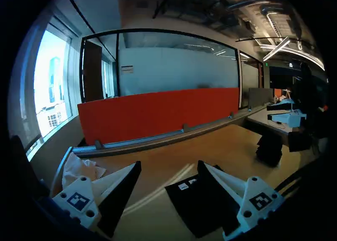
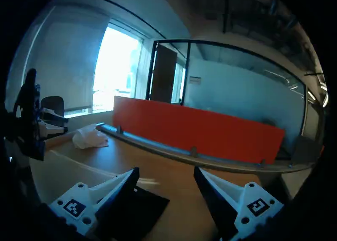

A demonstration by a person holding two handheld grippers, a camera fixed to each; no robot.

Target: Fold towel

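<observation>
Left gripper (image 1: 168, 164) released and empty above wooden table (image 1: 223, 142), right gripper (image 2: 165, 170) likewise spread wide, black towel (image 1: 196, 201) flat on the table below them, white crumpled cloth (image 1: 79, 168) near orange divider (image 1: 160, 110)

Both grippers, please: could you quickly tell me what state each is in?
Left gripper: open, holding nothing.
Right gripper: open, holding nothing.

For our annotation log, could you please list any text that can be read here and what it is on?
Nothing is legible.
Notice on the glass wall: blurred.
Tags on the towel: too small.
Finger markers: patterns, no words.
</observation>
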